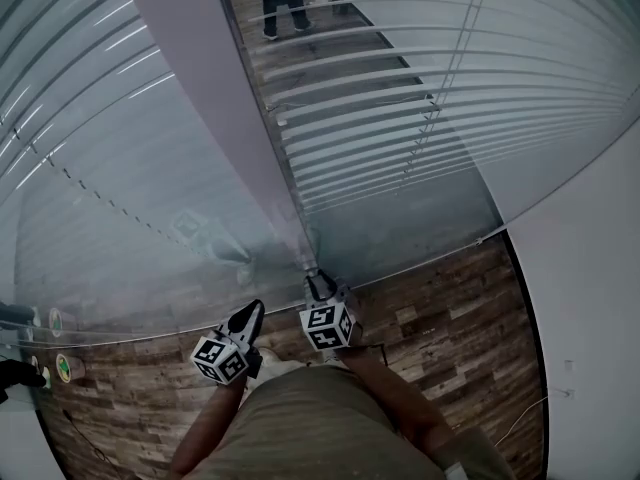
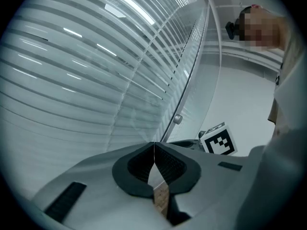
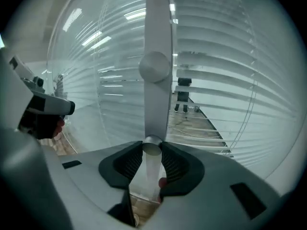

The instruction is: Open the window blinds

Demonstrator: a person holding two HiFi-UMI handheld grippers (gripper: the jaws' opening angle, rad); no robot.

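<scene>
Horizontal white blinds (image 1: 420,118) hang behind the glass on either side of a pale upright frame post (image 1: 220,98). Low on that post (image 3: 157,32) a small silver round knob (image 3: 152,145) sticks out, and my right gripper (image 3: 152,148) is shut on it, with a pad against each side. A second, larger knob (image 3: 154,66) sits higher on the post. In the head view the right gripper (image 1: 318,286) touches the foot of the post. My left gripper (image 1: 250,313) hangs just left of it, away from the glass. Its jaws (image 2: 154,147) are shut together on nothing.
A wood-plank floor (image 1: 440,318) runs under the glass wall, and a white wall (image 1: 590,298) closes the right side. Beyond the glass a person (image 1: 283,3) stands. Round stickers (image 1: 62,366) mark the glass low at the left. The right gripper's marker cube (image 2: 218,140) shows in the left gripper view.
</scene>
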